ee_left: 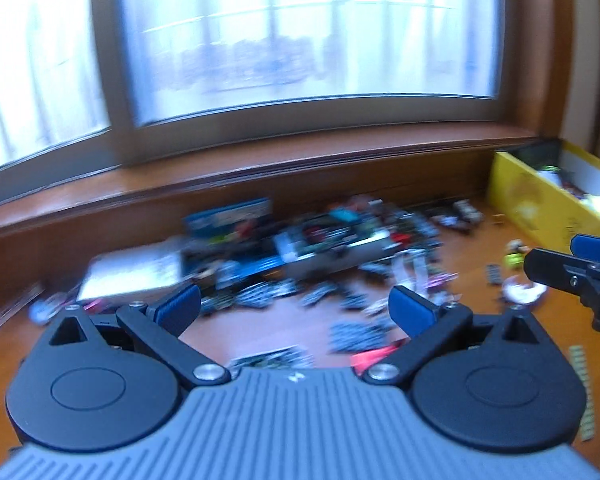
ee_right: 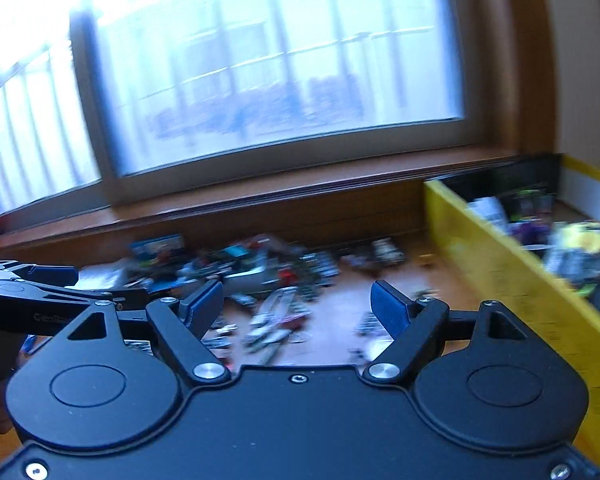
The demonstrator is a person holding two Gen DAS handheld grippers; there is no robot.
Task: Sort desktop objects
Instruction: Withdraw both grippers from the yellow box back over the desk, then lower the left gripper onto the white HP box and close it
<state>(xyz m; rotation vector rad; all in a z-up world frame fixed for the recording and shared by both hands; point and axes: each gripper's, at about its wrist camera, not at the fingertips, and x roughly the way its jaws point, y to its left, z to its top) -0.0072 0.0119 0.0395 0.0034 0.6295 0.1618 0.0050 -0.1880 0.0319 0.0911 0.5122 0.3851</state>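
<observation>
Mostly, both views are smeared by blur, so the heap of small objects on the wooden desk reads only as dark, blue, grey and red shapes; single pieces cannot be told apart. A flat pale box at the heap's left end and a blue-printed carton behind it, near the desk's back edge, are the only larger forms that can be made out. The yellow box runs along the desk's right edge toward the back right corner; its contents are a mixed blur and its near end is cut off by the picture border.

The back edge of the desk meets a raised wooden window sill, which walls off that side. Bare wood lies between the heap and the yellow box, with only a few stray bits such as a lime-green piece and a white one. A smaller bare patch sits in front of the heap, just ahead of the left gripper.

The left gripper has its jaws spread wide with nothing between them; the heap lies ahead of its blue pads, not touching them. The right gripper also stands wide and empty, with the heap ahead and to its left and the yellow box close on its right. Each gripper shows at the edge of the other's view, partly cut off.
</observation>
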